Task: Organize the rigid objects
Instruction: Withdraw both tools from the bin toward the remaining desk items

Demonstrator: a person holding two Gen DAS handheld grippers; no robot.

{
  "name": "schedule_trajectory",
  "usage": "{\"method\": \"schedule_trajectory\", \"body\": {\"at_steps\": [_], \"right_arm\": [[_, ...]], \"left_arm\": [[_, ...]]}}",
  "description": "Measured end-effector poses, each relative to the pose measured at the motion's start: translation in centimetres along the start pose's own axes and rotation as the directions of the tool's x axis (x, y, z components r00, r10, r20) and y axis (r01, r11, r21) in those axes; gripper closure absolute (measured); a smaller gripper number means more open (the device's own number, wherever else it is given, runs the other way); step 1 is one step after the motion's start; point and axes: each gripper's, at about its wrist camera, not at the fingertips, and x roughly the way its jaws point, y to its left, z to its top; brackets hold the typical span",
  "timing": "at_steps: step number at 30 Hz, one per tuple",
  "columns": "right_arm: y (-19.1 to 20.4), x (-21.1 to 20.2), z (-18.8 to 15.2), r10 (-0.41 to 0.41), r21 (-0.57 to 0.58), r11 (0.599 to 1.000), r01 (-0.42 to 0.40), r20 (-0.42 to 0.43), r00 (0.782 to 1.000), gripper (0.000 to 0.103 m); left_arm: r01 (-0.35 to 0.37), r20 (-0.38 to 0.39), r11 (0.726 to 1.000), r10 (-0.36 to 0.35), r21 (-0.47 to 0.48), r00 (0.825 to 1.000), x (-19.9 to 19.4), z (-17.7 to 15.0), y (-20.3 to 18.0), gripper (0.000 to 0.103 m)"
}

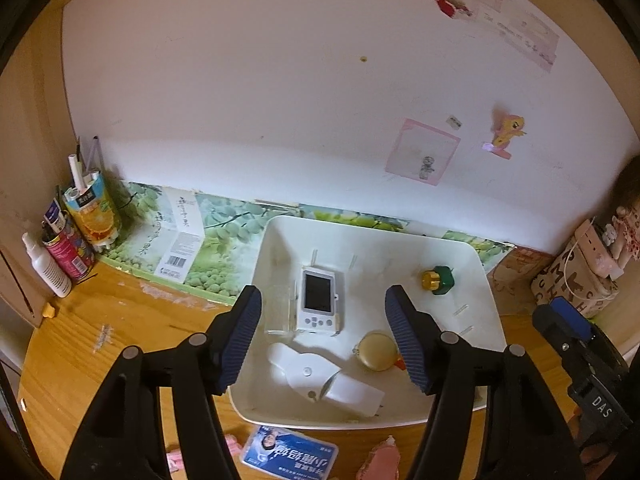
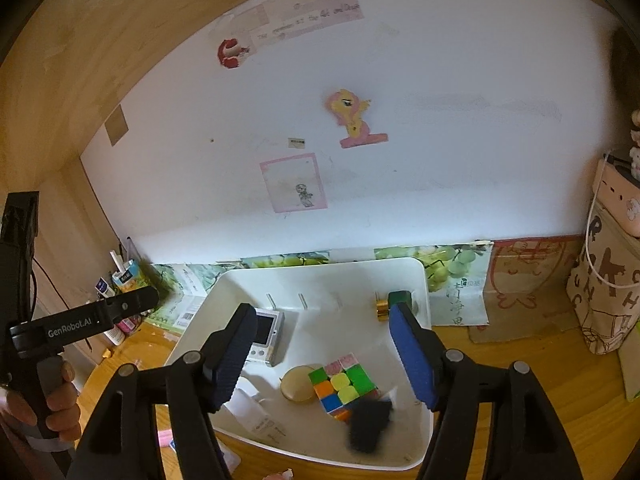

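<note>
Hovering over a white bin [image 1: 486,280] on a wooden desk [image 1: 120,320], the left gripper [image 1: 324,340] and the right gripper [image 2: 324,354] both stand spread apart with nothing between their pads. Inside the bin, a small white camera [image 1: 319,300] lies toward the back wall, a green bottle with a gold cap [image 1: 439,279] sits in the bin's far right corner, and a round cream-coloured case [image 1: 376,352] rests near the middle. In the right wrist view a colourful puzzle cube [image 2: 343,386] lies just beside that case, with a blurred dark object [image 2: 370,424] at the bin's near side. A blue packet [image 1: 290,454] lies on the desk just outside the bin's near rim.
</note>
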Motion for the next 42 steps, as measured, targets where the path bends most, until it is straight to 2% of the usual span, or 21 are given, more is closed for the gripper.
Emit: {"method": "schedule_trajectory", "body": {"at_steps": [17,24,42], "right_arm": [[1.5,-2.0,0.1,-0.023,0.01,1.0,0.023,0.003,1.0,0.03],[2.9,-3.0,-0.8,-0.047,0.016,0.999,0.048,-0.011,0.999,0.029],[8.5,-5.7,-4.9,-0.108,0.049,0.992,0.112,-0.072,0.991,0.027]], "left_arm": [[-0.061,-0.005,0.997,0.061,-0.041,0.998,-2.6,-1.4,3.9,0.034],[-0.069,-0.04,0.996,0.067,-0.052,0.997,-3.5,-2.4,6.2,0.034],[-0.026,-0.063,1.0,0.025,-0.015,0.998,-7.6,-5.5,11.5,0.034]]}}
